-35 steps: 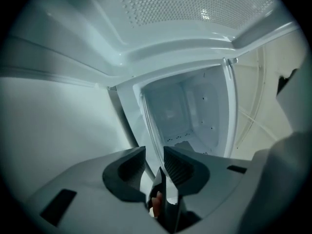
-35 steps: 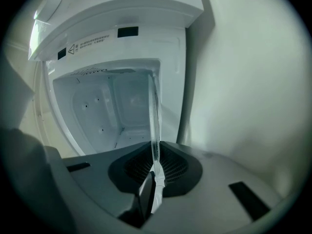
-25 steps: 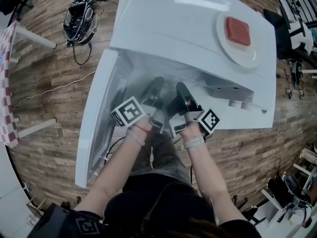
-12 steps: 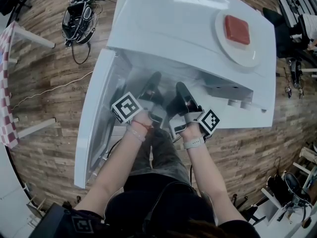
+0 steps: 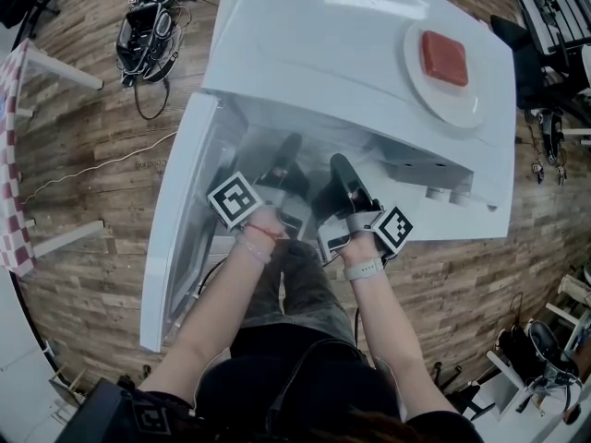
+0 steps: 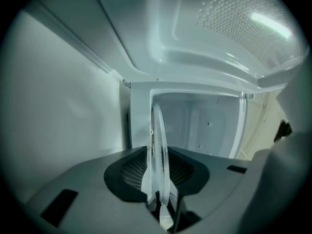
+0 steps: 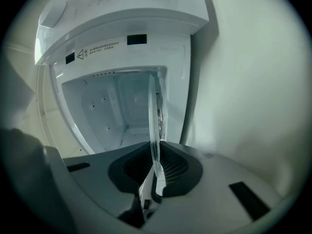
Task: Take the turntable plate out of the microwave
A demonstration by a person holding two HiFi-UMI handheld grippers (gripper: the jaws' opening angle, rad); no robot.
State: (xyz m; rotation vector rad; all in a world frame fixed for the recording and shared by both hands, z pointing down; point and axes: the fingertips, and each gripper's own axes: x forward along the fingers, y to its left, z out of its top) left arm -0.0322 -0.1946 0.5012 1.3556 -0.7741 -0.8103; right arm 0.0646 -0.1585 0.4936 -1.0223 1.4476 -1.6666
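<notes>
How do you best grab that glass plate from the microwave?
Probably by its thin rim, coming in level from the front: the glass plate is flat and wide, so only its edge fits between jaws. The left gripper and right gripper each pinch it there.

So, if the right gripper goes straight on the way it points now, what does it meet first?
The right gripper grips the glass turntable plate edge-on, so that moves along. Beyond it lies the open microwave; probably the cavity's back wall comes first, though depth is unclear.
</notes>
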